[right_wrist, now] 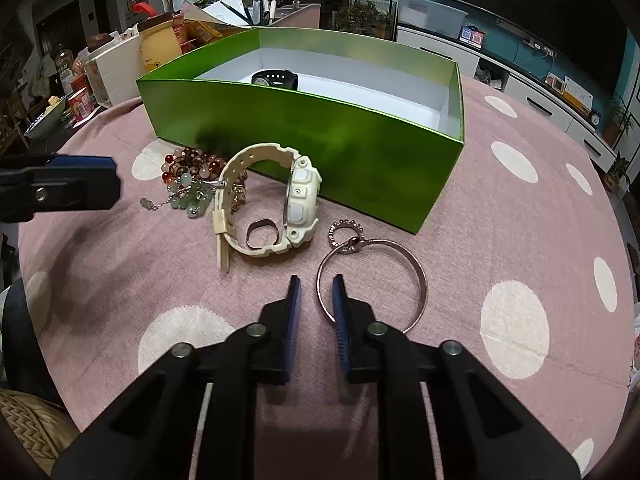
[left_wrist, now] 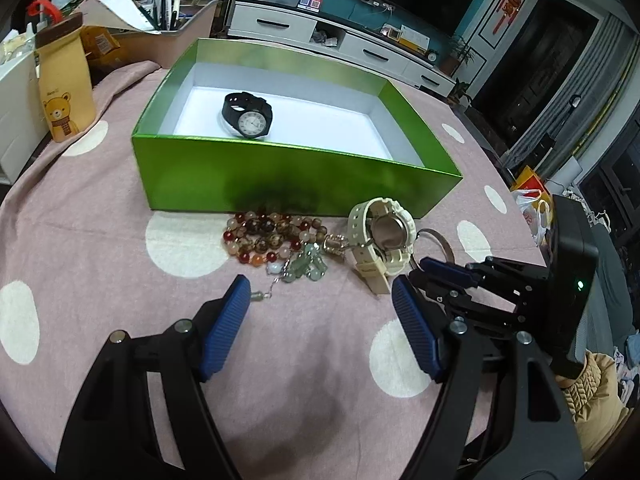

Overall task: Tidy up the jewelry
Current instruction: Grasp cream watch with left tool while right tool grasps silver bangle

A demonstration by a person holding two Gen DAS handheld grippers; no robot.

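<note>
A green box point(left_wrist: 304, 176) with a white inside holds a black watch point(left_wrist: 248, 114); the box point(right_wrist: 320, 140) and watch point(right_wrist: 276, 78) also show in the right wrist view. In front of it lie bead bracelets point(left_wrist: 264, 236), a jade-green bracelet point(left_wrist: 306, 266), a cream watch point(left_wrist: 382, 236) and a metal bangle point(right_wrist: 372, 280) with a small ring point(right_wrist: 346, 232). My left gripper point(left_wrist: 320, 300) is open, just short of the beads. My right gripper point(right_wrist: 316, 284) is narrowly open and empty, its right finger at the bangle's near-left rim.
The table has a pink cloth with white dots point(left_wrist: 120, 208). A yellow bear carton point(left_wrist: 66, 92) and a pen holder point(left_wrist: 172, 12) stand at the back left. A small copper ring point(right_wrist: 260, 234) lies inside the cream watch strap.
</note>
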